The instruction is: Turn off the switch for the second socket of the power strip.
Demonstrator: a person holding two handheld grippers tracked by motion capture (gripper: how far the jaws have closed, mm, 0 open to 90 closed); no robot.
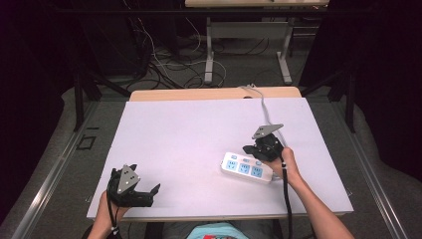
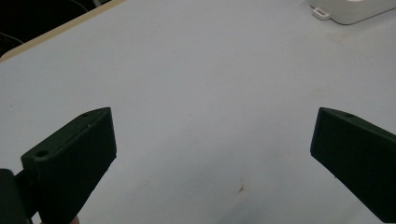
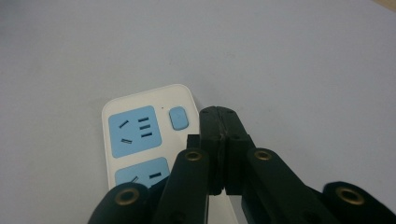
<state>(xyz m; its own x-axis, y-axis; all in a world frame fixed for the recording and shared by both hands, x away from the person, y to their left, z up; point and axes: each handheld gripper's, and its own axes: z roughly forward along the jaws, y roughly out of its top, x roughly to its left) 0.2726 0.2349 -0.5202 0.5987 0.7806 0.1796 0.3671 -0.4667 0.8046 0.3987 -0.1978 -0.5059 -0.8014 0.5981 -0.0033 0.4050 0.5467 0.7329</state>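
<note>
A white power strip (image 1: 244,168) with blue sockets lies flat on the right half of the white table top (image 1: 199,129). My right gripper (image 1: 250,150) hovers just over the strip's far edge, tilted down at it. In the right gripper view the right gripper (image 3: 219,113) is shut with nothing between its jaws. Its tips sit beside a small blue switch (image 3: 178,116) on the power strip (image 3: 135,135). My left gripper (image 1: 153,195) rests near the table's front left corner. The left gripper (image 2: 212,121) stands wide open over bare table, and a corner of the power strip (image 2: 350,9) lies far ahead.
The strip's grey cord (image 1: 263,107) runs from the strip to the table's far edge. A wooden strip (image 1: 214,93) borders the far side. Beyond it are table legs and loose cables on the floor (image 1: 169,64).
</note>
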